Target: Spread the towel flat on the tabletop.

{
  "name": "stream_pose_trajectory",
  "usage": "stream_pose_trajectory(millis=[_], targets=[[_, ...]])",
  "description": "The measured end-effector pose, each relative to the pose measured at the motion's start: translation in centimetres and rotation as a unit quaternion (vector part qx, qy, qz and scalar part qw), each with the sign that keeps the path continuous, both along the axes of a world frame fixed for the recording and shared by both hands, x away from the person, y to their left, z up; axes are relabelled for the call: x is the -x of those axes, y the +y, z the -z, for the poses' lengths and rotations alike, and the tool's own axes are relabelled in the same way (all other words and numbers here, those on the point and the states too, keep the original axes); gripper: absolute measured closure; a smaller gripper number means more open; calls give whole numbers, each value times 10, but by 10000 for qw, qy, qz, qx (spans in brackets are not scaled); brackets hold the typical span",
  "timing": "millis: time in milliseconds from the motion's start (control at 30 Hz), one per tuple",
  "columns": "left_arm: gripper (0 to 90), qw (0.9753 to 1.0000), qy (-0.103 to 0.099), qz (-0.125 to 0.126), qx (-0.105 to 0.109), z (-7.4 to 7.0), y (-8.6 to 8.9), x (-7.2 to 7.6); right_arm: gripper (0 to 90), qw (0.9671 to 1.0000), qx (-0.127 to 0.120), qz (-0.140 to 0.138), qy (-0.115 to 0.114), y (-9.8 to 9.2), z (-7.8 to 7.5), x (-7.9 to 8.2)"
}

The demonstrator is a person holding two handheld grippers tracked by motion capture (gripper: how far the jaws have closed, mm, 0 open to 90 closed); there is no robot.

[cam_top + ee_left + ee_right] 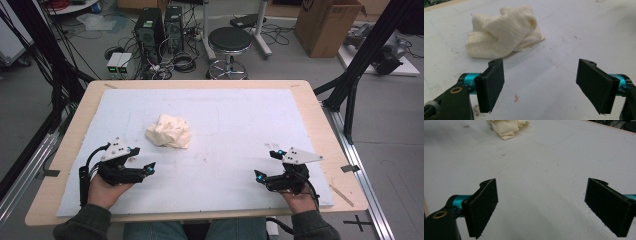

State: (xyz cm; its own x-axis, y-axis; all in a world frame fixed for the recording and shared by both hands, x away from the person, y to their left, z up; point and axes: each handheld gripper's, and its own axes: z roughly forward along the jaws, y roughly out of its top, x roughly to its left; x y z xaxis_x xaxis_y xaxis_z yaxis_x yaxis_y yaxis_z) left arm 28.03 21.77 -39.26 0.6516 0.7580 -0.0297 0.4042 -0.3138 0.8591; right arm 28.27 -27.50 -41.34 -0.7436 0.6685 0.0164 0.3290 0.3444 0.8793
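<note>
— How did I have the hands set?

— Both forearms came in low from the near edge. My left gripper [141,161] rested on the pad [225,115], jaws spread wide with nothing between them, pointing inward and a little forward. My right gripper [269,165] sat the same way on the other side, jaws also wide apart and empty, aimed inward.

— And the cloth [169,131]?

— Crumpled in a heap just ahead of the left gripper, close past its jaws but not touching. From the right gripper it lay well off, far ahead and to the left.

— Room to move?

— Bare pad lay between the two grippers and ahead of the right one. The table [310,100] showed as a wooden border around the pad.
</note>
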Motion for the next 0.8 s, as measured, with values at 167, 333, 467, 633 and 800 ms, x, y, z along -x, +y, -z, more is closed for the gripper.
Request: stream_pose_trajectory(millis=[167, 333, 467, 633, 800], targets=[[230, 9999, 11, -54, 151, -8, -9, -17, 108, 10000, 14, -64, -5, 3, 0, -2], [239, 9999, 63, -45, 103, -11, -29, -43, 108, 10000, 21, -61, -12, 3, 0, -1], [242, 9994, 186, -192, 204, -8, -38, -63, 108, 10000, 17, -88, -10, 4, 0, -2], [252, 9987, 278, -400, 132, -2, -45, -82, 108, 9999, 50, -153, -4, 6, 2, -4], [278, 9965, 577, -600, 101, 16, -52, -105, 108, 9998, 49, -191, 4, 7, 3, -5]])
